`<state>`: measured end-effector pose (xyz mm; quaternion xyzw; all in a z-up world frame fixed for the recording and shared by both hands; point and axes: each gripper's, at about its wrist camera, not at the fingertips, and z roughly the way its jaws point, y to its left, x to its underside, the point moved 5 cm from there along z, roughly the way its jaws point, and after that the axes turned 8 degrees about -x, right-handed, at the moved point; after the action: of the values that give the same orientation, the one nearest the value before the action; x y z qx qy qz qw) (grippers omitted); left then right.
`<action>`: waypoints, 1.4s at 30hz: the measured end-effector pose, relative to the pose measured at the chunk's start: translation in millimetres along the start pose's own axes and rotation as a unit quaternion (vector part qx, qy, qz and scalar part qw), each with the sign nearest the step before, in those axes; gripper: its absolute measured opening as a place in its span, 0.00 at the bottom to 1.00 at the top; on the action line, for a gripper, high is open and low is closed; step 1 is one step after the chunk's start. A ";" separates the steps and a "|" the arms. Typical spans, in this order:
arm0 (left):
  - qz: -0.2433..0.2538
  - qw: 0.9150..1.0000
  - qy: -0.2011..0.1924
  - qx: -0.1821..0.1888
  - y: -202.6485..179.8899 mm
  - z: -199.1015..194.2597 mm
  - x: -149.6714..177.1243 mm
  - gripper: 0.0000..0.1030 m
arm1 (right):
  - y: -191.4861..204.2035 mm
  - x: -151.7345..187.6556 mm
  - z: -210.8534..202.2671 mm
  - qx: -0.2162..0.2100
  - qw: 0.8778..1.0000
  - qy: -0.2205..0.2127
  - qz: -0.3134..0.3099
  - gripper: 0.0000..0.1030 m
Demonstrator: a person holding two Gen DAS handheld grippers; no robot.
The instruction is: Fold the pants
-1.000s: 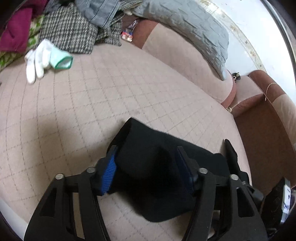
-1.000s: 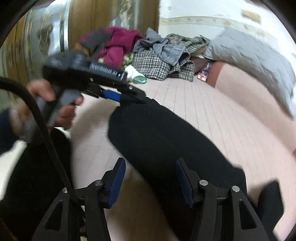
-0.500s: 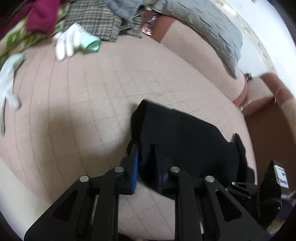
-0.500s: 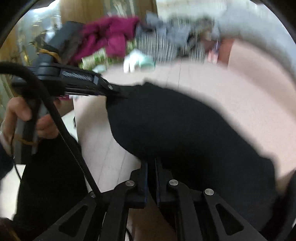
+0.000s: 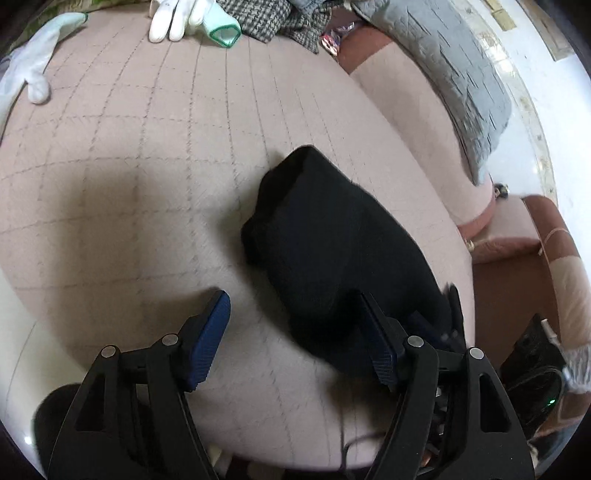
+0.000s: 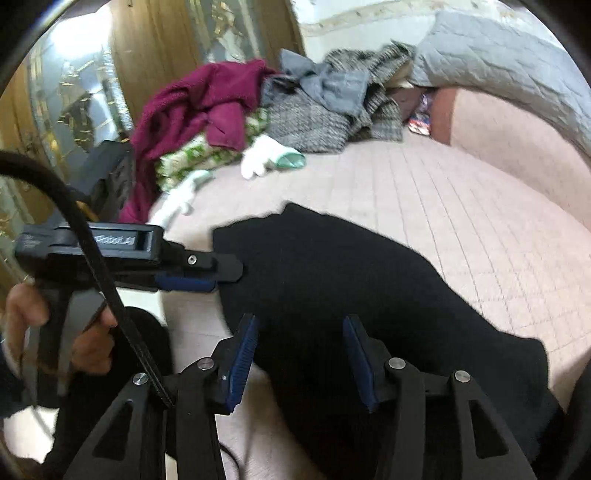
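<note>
The black pants (image 5: 332,236) lie folded in a thick bundle on the pink quilted bed (image 5: 147,147). My left gripper (image 5: 291,306) stands at their near corner with its jaws opening wide. The cloth's edge lies by the right pad, and neither pad presses on it. In the right wrist view the pants (image 6: 332,266) spread across the middle. My right gripper (image 6: 301,325) hangs over their near edge, jaws opening, with black cloth between the blue pads but not pinched. The left gripper (image 6: 207,275) shows there side-on at the pants' left edge, held by a hand (image 6: 22,314).
A heap of clothes (image 6: 295,103) lies at the far end of the bed, maroon, checked and grey. White gloves with green cuffs (image 5: 192,22) lie in front of it. A grey quilted pillow (image 5: 461,74) rests on the brown headboard at the right. The bed's edge (image 5: 22,295) runs at the left.
Both grippers were shut on the pants' near edge half a second ago. Both have opened and let the cloth go. The pants now lie on the bed.
</note>
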<state>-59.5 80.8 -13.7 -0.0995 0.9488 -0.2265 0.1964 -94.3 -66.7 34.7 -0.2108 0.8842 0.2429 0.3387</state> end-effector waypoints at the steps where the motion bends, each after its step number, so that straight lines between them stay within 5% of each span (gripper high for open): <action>1: 0.001 1.000 -0.017 0.000 -5.7 1.0 -3.7 0.68 | -6.2 1.3 5.2 0.001 1.000 0.006 0.012 0.45; 6: -0.005 0.997 -0.003 0.072 -28.9 22.4 -10.2 0.68 | -21.6 9.7 1.6 -0.033 0.997 -0.015 0.063 0.45; 10: 0.035 0.997 -0.029 0.060 -42.9 12.2 -13.6 0.32 | -18.1 11.6 -2.4 -0.032 0.997 -0.013 0.065 0.45; 12: 0.050 0.995 -0.043 0.071 -45.0 -7.2 -12.0 0.28 | -14.3 11.0 -4.2 -0.035 0.997 -0.010 0.062 0.45; 17: 0.098 0.985 -0.139 -0.017 -25.6 -44.8 -16.8 0.28 | 1.4 8.3 3.2 -0.076 0.995 -0.015 0.058 0.47; 21: 0.072 0.988 -0.127 -0.049 2.6 -44.0 -30.3 0.28 | 7.2 9.9 23.0 -0.083 0.994 -0.022 0.070 0.48; 25: 0.107 0.981 -0.144 -0.069 -9.4 -51.1 -29.2 0.28 | 7.8 6.4 17.3 -0.086 0.993 -0.017 0.084 0.49; 34: 0.183 0.978 -0.089 -0.034 -81.3 -8.3 0.2 0.29 | -41.2 28.3 -55.8 0.038 0.991 -0.049 0.122 0.49; 42: 0.232 0.971 -0.049 -0.028 -126.3 32.8 24.4 0.29 | -136.6 57.3 -146.4 0.176 0.962 -0.090 0.189 0.50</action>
<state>-55.2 -49.6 10.7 0.1073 0.9412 -0.1430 0.2868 -132.6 -270.8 50.9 0.0461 0.9026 0.1609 0.3967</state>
